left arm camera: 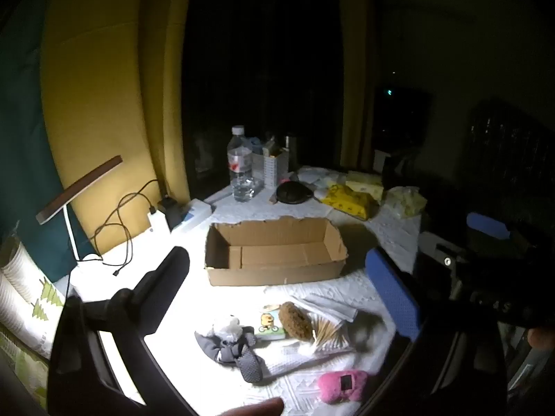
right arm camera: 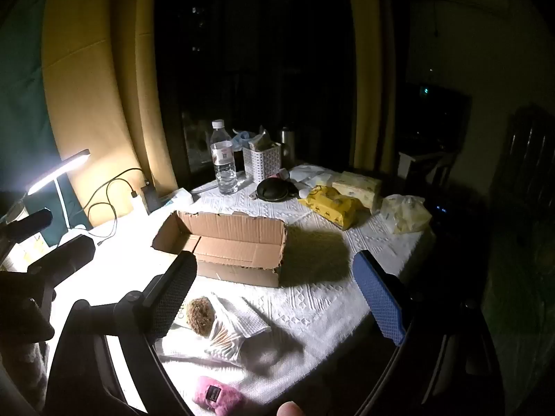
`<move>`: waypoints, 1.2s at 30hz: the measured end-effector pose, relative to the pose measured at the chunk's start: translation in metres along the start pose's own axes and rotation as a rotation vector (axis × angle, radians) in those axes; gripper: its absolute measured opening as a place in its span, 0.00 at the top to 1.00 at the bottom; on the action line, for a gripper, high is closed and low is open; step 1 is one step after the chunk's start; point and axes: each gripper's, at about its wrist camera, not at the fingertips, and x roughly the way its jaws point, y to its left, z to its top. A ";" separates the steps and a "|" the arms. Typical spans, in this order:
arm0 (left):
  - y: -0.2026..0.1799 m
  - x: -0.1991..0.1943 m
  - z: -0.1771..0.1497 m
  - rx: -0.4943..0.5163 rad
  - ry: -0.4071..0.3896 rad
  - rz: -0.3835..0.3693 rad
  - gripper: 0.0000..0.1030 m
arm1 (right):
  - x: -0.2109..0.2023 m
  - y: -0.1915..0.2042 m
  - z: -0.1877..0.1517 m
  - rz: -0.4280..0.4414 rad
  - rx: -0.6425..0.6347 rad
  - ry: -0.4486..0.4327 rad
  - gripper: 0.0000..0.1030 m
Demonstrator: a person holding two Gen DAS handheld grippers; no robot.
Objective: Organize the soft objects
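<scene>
We see our right gripper (right arm camera: 277, 291) with its 2 fingers spread wide, nothing between them, above a white tablecloth (right arm camera: 312, 312). Ahead sits an open cardboard box (right arm camera: 229, 246). Near us lie a brown pom-pom (right arm camera: 200, 315), a bag of cotton swabs (right arm camera: 225, 339) and a pink plush toy (right arm camera: 216, 395).

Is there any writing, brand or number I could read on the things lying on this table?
None reads clearly.
Water bottle: label print too small.
Small card: cartoon cyclist, no legible words.
Pink plush: dark tag, unreadable.
Yellow tissue pack: pattern only, blurred.
</scene>
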 end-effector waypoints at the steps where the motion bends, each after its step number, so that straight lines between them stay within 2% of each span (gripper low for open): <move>1: 0.000 -0.001 0.000 -0.001 -0.002 0.000 0.00 | 0.000 0.000 0.000 0.003 0.003 -0.002 0.09; 11: 0.002 0.004 -0.004 -0.024 0.016 -0.054 0.01 | -0.001 -0.001 0.000 0.002 0.004 -0.002 0.09; 14: 0.003 0.004 -0.004 -0.037 0.017 -0.036 0.01 | 0.001 -0.001 0.000 0.002 0.002 -0.003 0.09; 36: 0.009 0.008 -0.001 -0.035 0.023 -0.040 0.01 | 0.001 -0.003 -0.002 0.004 0.001 -0.004 0.09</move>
